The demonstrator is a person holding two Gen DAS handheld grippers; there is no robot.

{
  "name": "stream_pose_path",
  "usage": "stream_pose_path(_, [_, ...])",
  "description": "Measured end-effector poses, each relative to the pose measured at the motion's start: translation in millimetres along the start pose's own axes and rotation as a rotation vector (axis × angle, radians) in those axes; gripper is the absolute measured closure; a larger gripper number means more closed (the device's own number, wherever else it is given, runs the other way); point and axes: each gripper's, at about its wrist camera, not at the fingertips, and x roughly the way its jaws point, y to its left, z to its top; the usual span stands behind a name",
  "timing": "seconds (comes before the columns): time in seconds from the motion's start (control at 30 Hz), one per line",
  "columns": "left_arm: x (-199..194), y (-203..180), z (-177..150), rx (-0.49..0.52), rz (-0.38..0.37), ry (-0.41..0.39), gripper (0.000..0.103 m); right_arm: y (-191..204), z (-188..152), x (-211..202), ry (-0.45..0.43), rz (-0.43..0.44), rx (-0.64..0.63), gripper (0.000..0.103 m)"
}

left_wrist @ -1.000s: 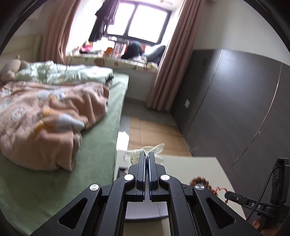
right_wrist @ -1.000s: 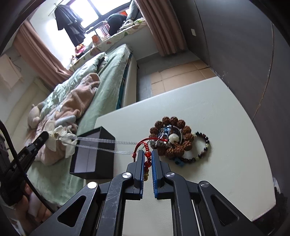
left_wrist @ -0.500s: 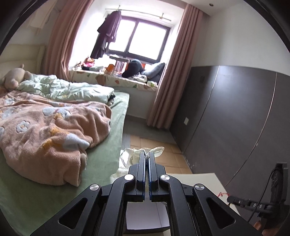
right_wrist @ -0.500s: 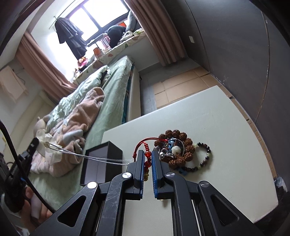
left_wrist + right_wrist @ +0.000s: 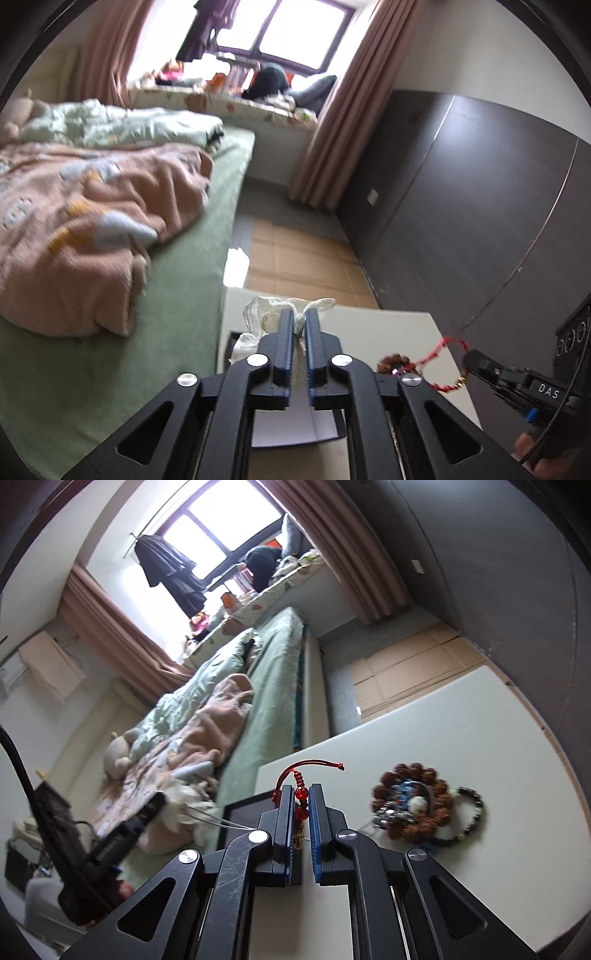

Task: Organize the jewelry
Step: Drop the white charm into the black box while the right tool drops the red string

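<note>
**Red cord in my right gripper, white flower piece at my left**

My right gripper [image 5: 300,805] is clamped on a red beaded cord [image 5: 301,797]. Its red beads and a small gold bit sit between the blue pads, and the knotted loop arches up above the fingertips. The cord is lifted clear of the pale worktop [image 5: 461,731].

My left gripper [image 5: 300,328] is opening. A white, gauzy flower ornament [image 5: 266,314] sits at its tips, with a small silvery part in the narrow gap between the pads; I cannot tell whether the pads press on it. From the right wrist view, thin silver strands [image 5: 221,821] run from that flower toward the black box [image 5: 247,812].

The black box stands on the worktop at the edge nearest the bed [image 5: 110,206], just below and behind both grippers. In the left wrist view its pale inside [image 5: 291,424] shows under my fingers.

To the right of my right gripper, a pile of bracelets [image 5: 410,805] lies on the worktop: a ring of brown knobbly beads with a blue-and-silver piece and a white bead inside it, and a dark bead bracelet [image 5: 469,812] touching its far side. The pile is blurred.
</note>
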Motion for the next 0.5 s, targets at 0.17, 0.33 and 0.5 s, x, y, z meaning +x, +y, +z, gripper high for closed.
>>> stream_pose_path(0.17, [-8.0,2.6,0.1,-0.033,0.000,-0.040,0.022,13.9,-2.2,18.3,0.021,0.062,-0.002,0.094])
stream_pose_path(0.33, [-14.2,10.9,5.2,-0.051,0.022,-0.057,0.022,27.3,-7.3,42.8,0.061,0.129,0.010,0.093])
stream_pose_path(0.5, [-18.1,27.7,7.8,-0.115,0.033,-0.056,0.022,37.2,-14.8,71.3,0.117,0.191,0.035,0.093])
